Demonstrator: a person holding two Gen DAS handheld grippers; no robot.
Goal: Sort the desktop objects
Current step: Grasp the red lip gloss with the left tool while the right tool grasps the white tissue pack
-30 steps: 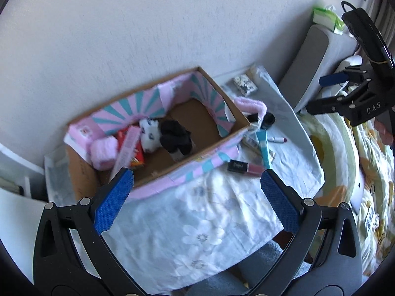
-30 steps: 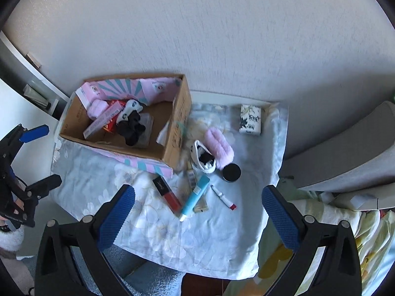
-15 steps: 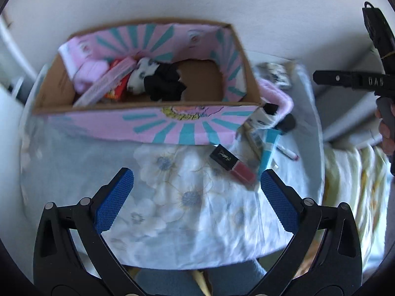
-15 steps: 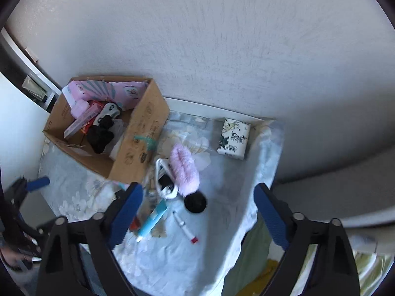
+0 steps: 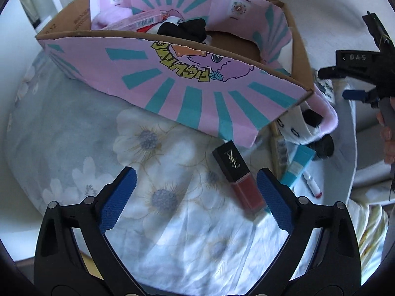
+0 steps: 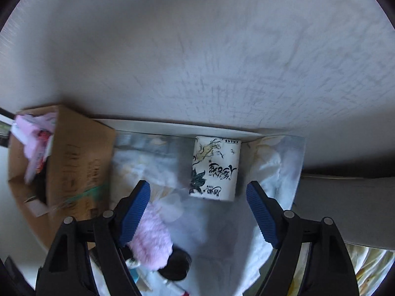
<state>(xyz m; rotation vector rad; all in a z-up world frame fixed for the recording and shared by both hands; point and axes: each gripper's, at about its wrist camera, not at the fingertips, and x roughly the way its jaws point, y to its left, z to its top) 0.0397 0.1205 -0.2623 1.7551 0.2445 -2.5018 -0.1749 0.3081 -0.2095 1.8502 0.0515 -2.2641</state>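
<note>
On the flowered cloth (image 5: 158,153) over the surface, just in front of the cardboard box (image 5: 187,83), a lipstick (image 5: 238,177) with a black cap and red body, lying flat and slanted. Left gripper (image 5: 195,196) pointing steeply down over it, jaws wide apart and closing a bit, lipstick's red end right beside the right-hand blue pad (image 5: 274,197) but not pinched; can't tell if actually touching. Nothing clamped.

Inside the box: pink fluffy stuff, a long pink carton with a barcode (image 5: 138,21), something black and white, all piled toward the far left corner. Box front all pink with teal rays and a cartoon print.

To the right of the box, a jumble: black-and-white plush thing (image 5: 301,123) with a pink fuzzy edge, a teal tube (image 5: 297,167), a small pen with a red tip (image 5: 312,185), a dark round lid (image 5: 325,145).

Over by the wall, in the right wrist view, a white tissue pack (image 6: 214,167) with black ink drawings, flat on the cloth. Right gripper (image 6: 197,209) hanging over it, jaws apart and closing, pack lying beyond the tips, not gripped. Pink fuzzy item (image 6: 150,241) right under the left-hand pad, black lid (image 6: 177,264) beside it. Pretty blurry shot.
</note>
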